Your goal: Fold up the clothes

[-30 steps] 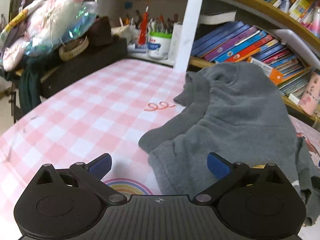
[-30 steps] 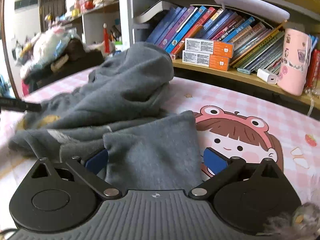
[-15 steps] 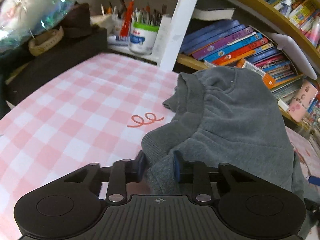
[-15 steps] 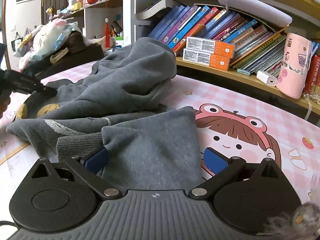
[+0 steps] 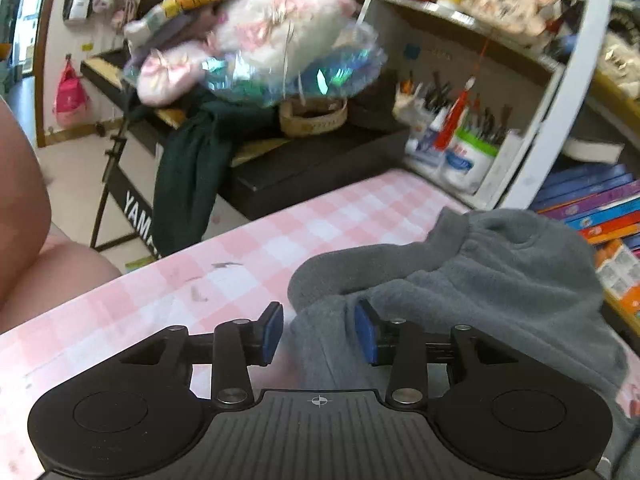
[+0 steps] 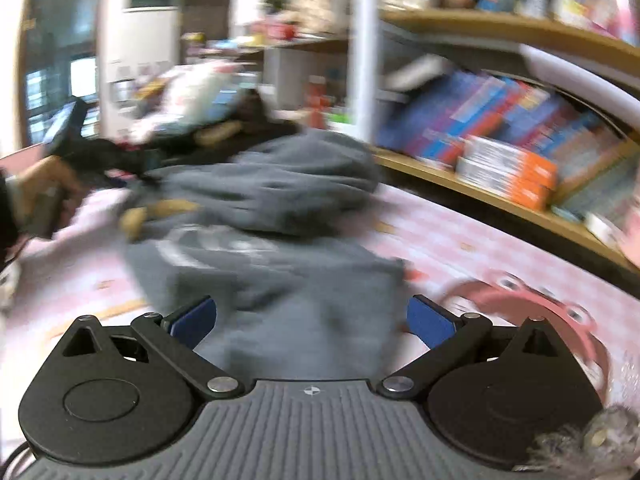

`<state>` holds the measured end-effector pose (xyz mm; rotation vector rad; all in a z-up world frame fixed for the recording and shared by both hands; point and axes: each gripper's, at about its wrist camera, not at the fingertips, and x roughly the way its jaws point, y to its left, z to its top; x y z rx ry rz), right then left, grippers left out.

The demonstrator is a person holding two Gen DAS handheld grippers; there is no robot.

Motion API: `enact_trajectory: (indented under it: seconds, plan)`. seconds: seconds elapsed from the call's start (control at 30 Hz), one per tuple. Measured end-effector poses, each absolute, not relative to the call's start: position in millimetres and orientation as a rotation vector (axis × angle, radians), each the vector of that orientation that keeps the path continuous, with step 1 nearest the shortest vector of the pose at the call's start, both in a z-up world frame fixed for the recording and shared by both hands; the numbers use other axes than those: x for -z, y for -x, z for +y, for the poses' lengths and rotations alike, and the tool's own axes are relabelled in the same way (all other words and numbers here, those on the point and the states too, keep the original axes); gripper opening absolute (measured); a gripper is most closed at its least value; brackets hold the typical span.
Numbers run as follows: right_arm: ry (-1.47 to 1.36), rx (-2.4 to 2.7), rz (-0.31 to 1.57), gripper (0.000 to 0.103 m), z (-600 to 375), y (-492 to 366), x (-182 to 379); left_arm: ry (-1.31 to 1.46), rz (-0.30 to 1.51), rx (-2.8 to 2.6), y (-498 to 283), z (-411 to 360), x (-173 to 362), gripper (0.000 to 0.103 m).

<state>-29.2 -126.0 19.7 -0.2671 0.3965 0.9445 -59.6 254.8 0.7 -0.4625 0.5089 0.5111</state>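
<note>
1. The crumpled grey fleece sweatshirt (image 5: 500, 280) lies in a heap on the pink-and-white checked tablecloth (image 5: 280, 240), close to the wooden bookshelf of coloured books (image 5: 592, 208) along the far edge.
2. In the left wrist view, a ribbed cuff or hem of the garment curls at the near left of the heap.
3. The left gripper (image 5: 319, 332) has that edge of grey cloth between its blue pads (image 5: 366, 332); its jaws are opening, and a gap shows beside the left pad, so the cloth seems no longer pinched.
4. The right gripper (image 6: 312, 316) stands wide open, with a flat fold of the sweatshirt lying between its fingers and touching neither pad, as far as the heavy blur allows.
5. In the right wrist view, a person's hand (image 6: 44, 188) holds the other gripper at the heap's far left.
6. Beyond the table, a black keyboard stand (image 5: 132, 200) carries a pile of plush toys and shiny wrapping (image 5: 260, 48).
</note>
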Motion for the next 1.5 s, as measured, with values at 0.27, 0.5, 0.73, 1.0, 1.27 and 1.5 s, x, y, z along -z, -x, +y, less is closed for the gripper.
enact_trajectory:
  seconds: [0.27, 0.5, 0.73, 1.0, 1.27, 1.5]
  plan:
    - [0.422, -0.927, 0.455, 0.087, -78.4, 57.3, -4.8, 0.363, 0.483, -0.326, 79.3, 202.8, -14.1, 0.045]
    - [0.309, -0.899, 0.542, 0.051, -82.8, 46.4, -1.5, 0.362, 0.533, -0.266, 67.3, 181.5, 0.3, 0.048]
    - [0.086, -0.812, 0.519, 0.021, -124.8, 46.0, -18.4, 0.309, 0.539, -0.233, 66.5, 169.1, 8.2, 0.074]
    - [-0.165, -0.423, 0.468, 0.019, -239.2, 45.4, -46.1, 0.307, 0.545, -0.205, 63.4, 166.4, 8.5, 0.085]
    - [-0.15, -0.229, 0.636, 0.051, -274.8, 62.3, -14.4, 0.283, 0.56, -0.143, 59.0, 164.2, 8.6, 0.09]
    - [-0.001, -0.102, 0.466, 0.052, -270.2, 73.0, -39.1, 0.301, 0.553, -0.131, 60.4, 168.0, 9.0, 0.091]
